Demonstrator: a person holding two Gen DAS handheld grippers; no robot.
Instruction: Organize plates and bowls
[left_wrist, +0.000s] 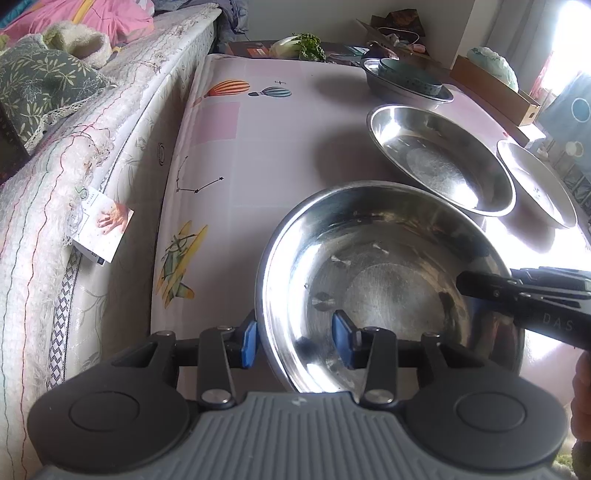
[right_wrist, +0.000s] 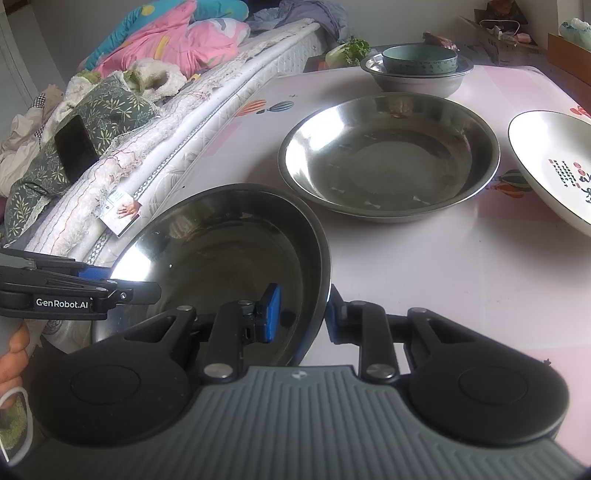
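steel bowl (left_wrist: 388, 280): thin, stiff, slick; best taken by the rim.
left gripper (left_wrist: 293, 341): parted astride the rim, not pressed.
right gripper (right_wrist: 301, 314): clamped on the opposite rim.

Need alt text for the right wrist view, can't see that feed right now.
The right gripper straddles the rim of a steel bowl, while the left gripper reaches its far side. Beyond it on the table sit a second steel bowl and a white plate.
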